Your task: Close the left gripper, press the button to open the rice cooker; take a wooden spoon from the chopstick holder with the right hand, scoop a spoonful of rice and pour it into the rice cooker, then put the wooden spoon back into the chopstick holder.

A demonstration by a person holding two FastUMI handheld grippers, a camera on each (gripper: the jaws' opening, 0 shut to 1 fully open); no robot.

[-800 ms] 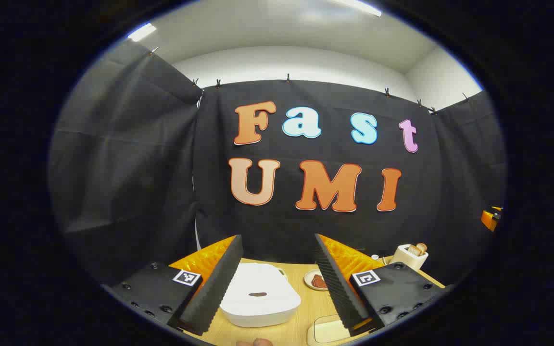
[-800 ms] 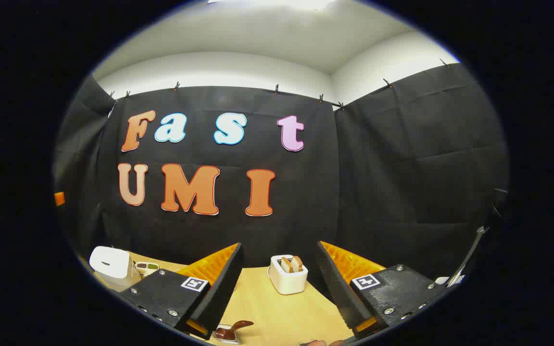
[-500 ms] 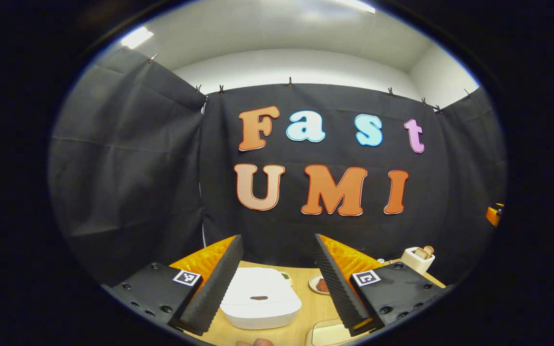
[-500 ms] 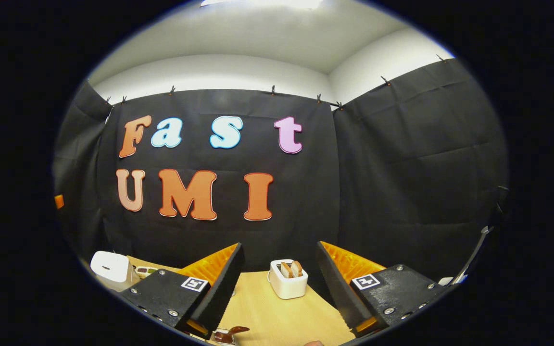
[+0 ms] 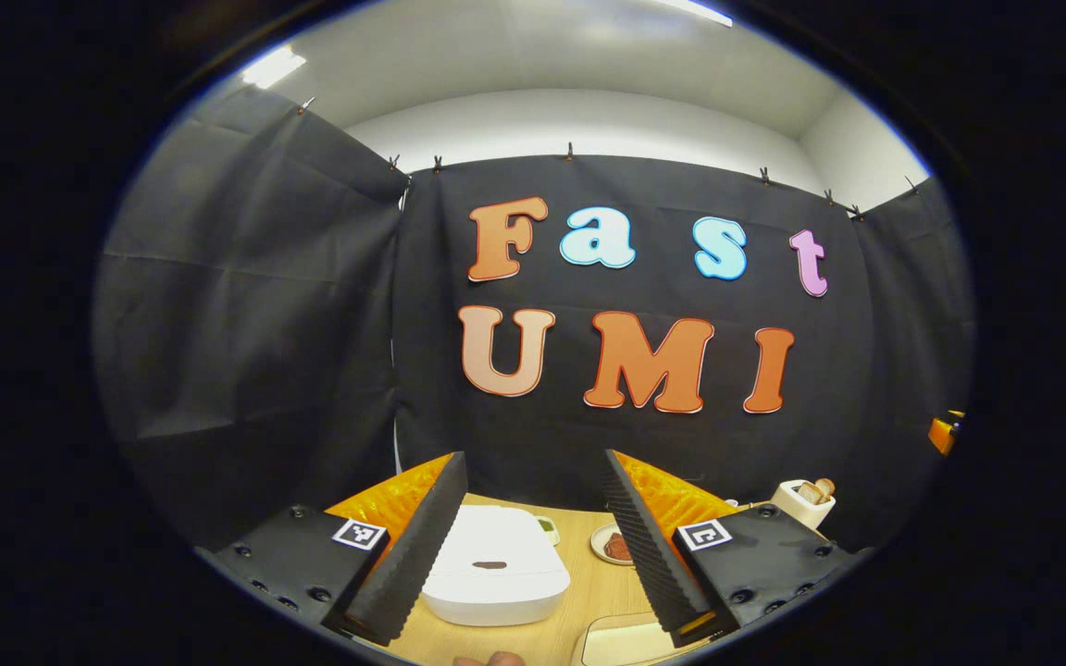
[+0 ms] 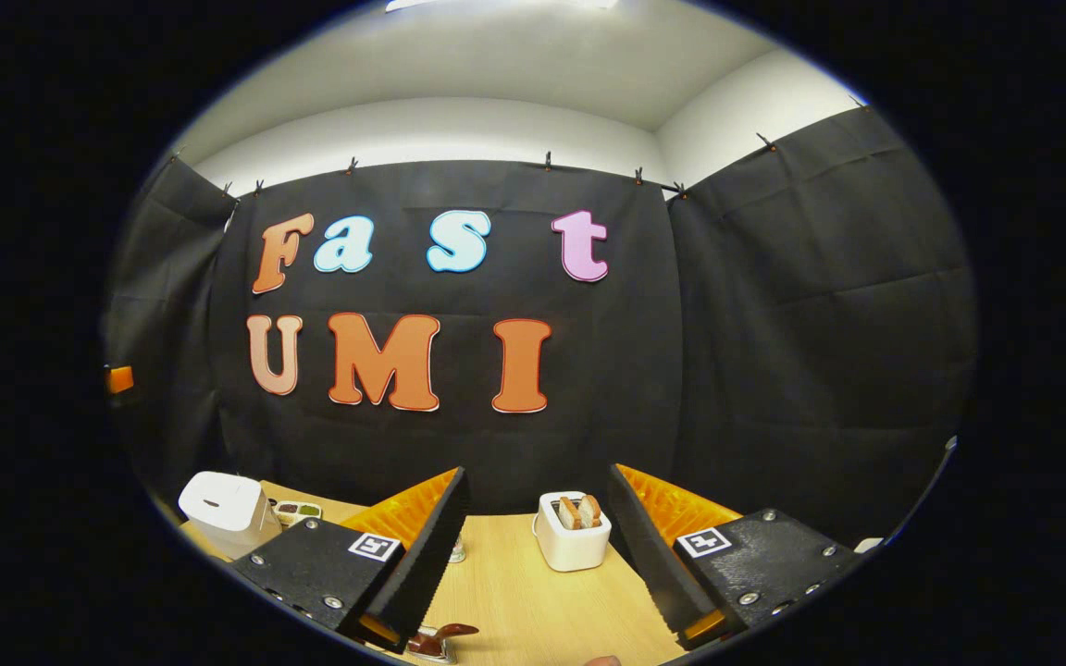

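The white rice cooker (image 5: 496,581) stands on the wooden table (image 5: 588,592) with its lid down and a dark button (image 5: 489,564) on top. It lies just beyond and between the fingers of my left gripper (image 5: 533,460), which is open and holds nothing. In the right gripper view the rice cooker (image 6: 218,504) is far off at the left. My right gripper (image 6: 538,472) is open and empty above the table (image 6: 533,601). A brown curved piece on a small dish (image 6: 436,640) lies near the bottom edge, partly cut off.
A white toaster (image 6: 572,535) with bread slices stands ahead of the right gripper. A small compartment dish (image 6: 297,509) sits beside the cooker. A little plate with something brown (image 5: 614,546) and a cream tray (image 5: 625,644) lie right of the cooker. A person's fingertip (image 5: 491,659) shows at the bottom.
Both grippers stayed open. The left view drifted slightly, so the cooker looks a little smaller and lower. The right view swung a little, so the toaster and cooker shifted right.
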